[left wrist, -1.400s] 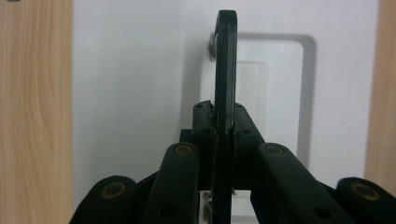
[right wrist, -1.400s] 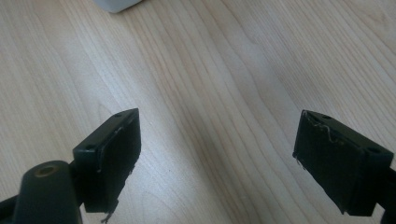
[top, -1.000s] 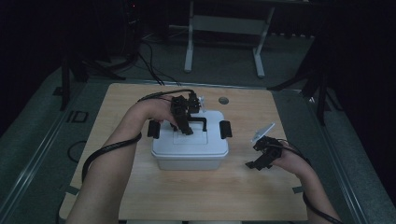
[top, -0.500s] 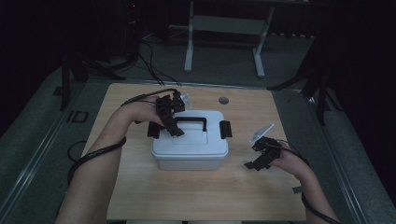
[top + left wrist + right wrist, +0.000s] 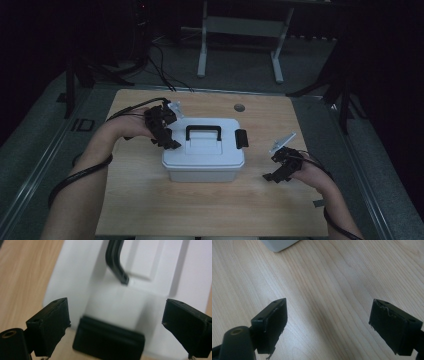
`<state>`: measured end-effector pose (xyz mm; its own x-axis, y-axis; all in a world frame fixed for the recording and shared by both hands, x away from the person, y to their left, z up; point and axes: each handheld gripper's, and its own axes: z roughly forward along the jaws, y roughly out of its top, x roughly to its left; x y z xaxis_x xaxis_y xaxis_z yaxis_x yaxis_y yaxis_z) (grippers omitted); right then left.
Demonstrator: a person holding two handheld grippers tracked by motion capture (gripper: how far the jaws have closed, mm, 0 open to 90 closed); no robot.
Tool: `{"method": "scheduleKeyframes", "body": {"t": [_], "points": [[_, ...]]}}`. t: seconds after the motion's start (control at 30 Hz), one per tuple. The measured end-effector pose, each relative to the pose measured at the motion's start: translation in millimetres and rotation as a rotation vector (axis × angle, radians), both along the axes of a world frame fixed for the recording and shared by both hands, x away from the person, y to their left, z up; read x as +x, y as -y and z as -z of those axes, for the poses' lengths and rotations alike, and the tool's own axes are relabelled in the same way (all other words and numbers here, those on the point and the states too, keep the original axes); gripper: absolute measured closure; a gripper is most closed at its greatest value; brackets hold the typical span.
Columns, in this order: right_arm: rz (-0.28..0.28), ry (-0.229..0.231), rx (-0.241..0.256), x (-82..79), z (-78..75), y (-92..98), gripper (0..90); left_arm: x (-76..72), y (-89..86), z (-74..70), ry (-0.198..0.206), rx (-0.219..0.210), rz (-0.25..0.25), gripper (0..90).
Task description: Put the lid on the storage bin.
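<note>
At centre table: white plastic lidded storage box (image 5: 203,155). Left gripper (image 5: 115,327) has shifted from carry handle (image 5: 203,131) to left-end black latch (image 5: 108,341), jaws apart astride it—unlatching likely next. Right gripper (image 5: 278,167) idle, jaws apart.

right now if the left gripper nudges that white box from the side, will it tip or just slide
Probably slide: the white box looks low and wide, sitting flat on the smooth wooden table. Its hard plastic should stay stiff. The left hand-held gripper, jaws open at the black latch, would push high, so slight rocking is possible.
</note>
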<state>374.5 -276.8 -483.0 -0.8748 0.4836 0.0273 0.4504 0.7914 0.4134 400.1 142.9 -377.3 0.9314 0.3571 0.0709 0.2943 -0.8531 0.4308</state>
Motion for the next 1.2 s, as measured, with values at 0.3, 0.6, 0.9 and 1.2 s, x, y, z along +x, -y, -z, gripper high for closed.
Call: {"method": "scheduleKeyframes", "body": {"t": [0.3, 0.6, 0.9, 1.2], "points": [[0.014, 0.005, 0.013, -1.8, -1.3, 2.3, 14.5, -18.2, -32.4, 4.1, -0.004, -0.048, -0.038, 7.4], [0.031, 0.004, 0.018, -3.8, 0.6, 6.5, 14.5, -35.7, -57.2, 12.7, -0.010, -0.068, -0.062, 7.5], [0.042, 0.005, 0.016, -6.3, 6.5, 9.3, 14.5, -49.9, -83.8, 24.4, -0.014, -0.076, -0.109, 7.5], [0.060, 0.015, 0.030, -8.0, 11.4, 12.5, 14.5, -61.0, -100.2, 45.6, -0.030, -0.094, -0.131, 7.5]]}}
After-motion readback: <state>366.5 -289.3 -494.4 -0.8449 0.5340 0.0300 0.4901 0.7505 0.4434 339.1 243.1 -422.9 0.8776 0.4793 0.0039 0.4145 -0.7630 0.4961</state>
